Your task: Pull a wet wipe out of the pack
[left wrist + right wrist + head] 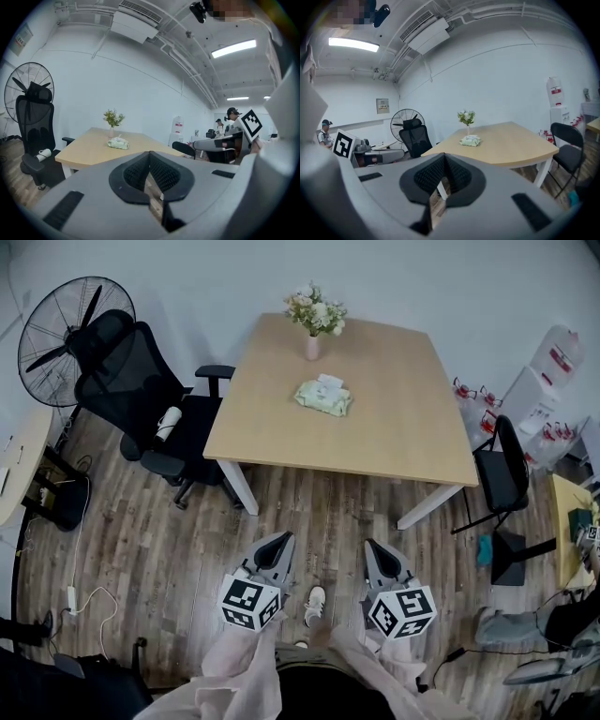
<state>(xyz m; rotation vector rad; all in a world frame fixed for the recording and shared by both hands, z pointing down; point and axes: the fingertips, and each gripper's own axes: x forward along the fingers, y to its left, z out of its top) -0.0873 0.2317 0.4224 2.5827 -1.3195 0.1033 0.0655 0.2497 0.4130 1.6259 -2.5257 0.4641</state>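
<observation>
The pale green wet wipe pack point(323, 397) lies flat on the wooden table point(394, 437), toward its far side, with a white wipe sticking up from its top. Both grippers hang over the wood floor, well short of the table's near edge. My left gripper point(281, 539) and right gripper point(373, 547) point toward the table, jaws together, nothing between them. From the left gripper view, the pack point(117, 143) is far ahead past the closed tips of the left gripper point(150, 154). The right gripper view has the pack point(469, 140) beyond the right gripper point(444, 157).
A pink vase of flowers point(315, 320) stands just behind the pack. A black office chair point(141, 395) and a floor fan point(66, 329) are left of the table. Right of it is a black chair point(502, 474). A cable point(80, 601) lies on the floor at left.
</observation>
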